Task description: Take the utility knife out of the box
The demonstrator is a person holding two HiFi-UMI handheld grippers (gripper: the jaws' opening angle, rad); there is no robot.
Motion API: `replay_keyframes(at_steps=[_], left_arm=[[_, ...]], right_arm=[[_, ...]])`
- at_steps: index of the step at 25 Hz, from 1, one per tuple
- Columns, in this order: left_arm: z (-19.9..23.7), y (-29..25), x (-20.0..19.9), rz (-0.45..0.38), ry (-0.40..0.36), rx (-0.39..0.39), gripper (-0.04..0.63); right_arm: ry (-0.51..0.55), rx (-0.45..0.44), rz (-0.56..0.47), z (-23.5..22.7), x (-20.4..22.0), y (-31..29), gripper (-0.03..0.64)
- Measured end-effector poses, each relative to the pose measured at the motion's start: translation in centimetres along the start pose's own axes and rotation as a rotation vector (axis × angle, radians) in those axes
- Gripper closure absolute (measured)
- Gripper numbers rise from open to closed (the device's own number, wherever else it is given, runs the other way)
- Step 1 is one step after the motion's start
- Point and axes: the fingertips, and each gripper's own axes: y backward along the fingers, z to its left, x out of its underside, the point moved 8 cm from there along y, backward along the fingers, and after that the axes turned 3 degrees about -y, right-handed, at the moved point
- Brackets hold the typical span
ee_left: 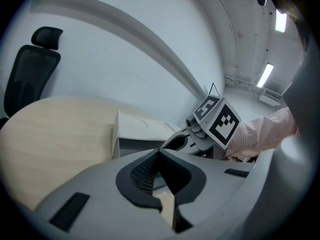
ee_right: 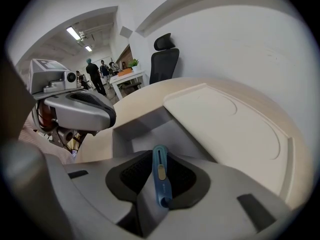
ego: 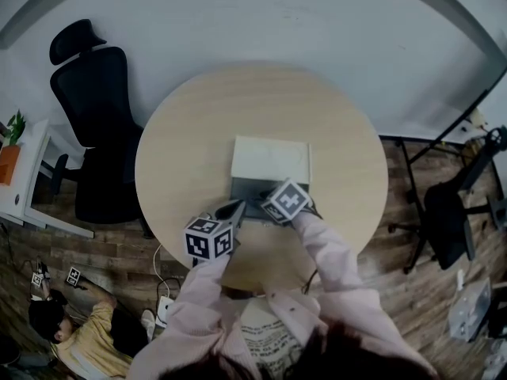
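Note:
A pale box (ego: 247, 187) sits open on the round wooden table (ego: 182, 149), its lid (ego: 269, 158) folded back. The blue utility knife (ee_right: 160, 176) lies lengthways between the jaws of my right gripper (ee_right: 159, 170), over the box's grey inside (ee_right: 150, 134). Dark pads (ee_right: 131, 173) show on both sides of the knife, and neither presses on it. This right gripper (ego: 261, 207) points steeply down into the box. My left gripper (ego: 236, 210) hovers at the box's near left corner with its jaws together and nothing in them (ee_left: 159, 154). The head view does not show the knife.
A black office chair (ego: 95, 117) stands left of the table and another (ego: 451, 212) to the right. A white desk with a plant (ego: 16, 165) is far left. A person (ego: 71, 339) sits on the floor at lower left. Several people stand far off (ee_right: 95, 74).

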Motion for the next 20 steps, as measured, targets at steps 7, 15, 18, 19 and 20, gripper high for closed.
replay_keyframes(at_steps=[7,15,18,19,20], left_arm=[[0.4,0.1,0.1,0.002,0.017,-0.007,0.589],[0.7,0.1,0.3,0.002,0.026,-0.010,0.589],[0.8,0.1,0.3,0.003,0.028,-0.009,0.589],[0.8,0.1,0.3,0.004,0.029,-0.008,0.589],[0.8,0.1,0.3,0.004,0.029,-0.008,0.591]], right_arm=[[0.024,0.015,0.076,-0.1,0.5,-1.0,0.440],[0.062,-0.032,0.096,1.3,0.3,-1.7,0.433],[0.063,-0.025,0.103,1.1,0.4,-1.8,0.434],[0.061,-0.028,0.105,1.2,0.4,-1.8,0.433],[0.061,-0.027,0.109,1.2,0.4,-1.8,0.433]])
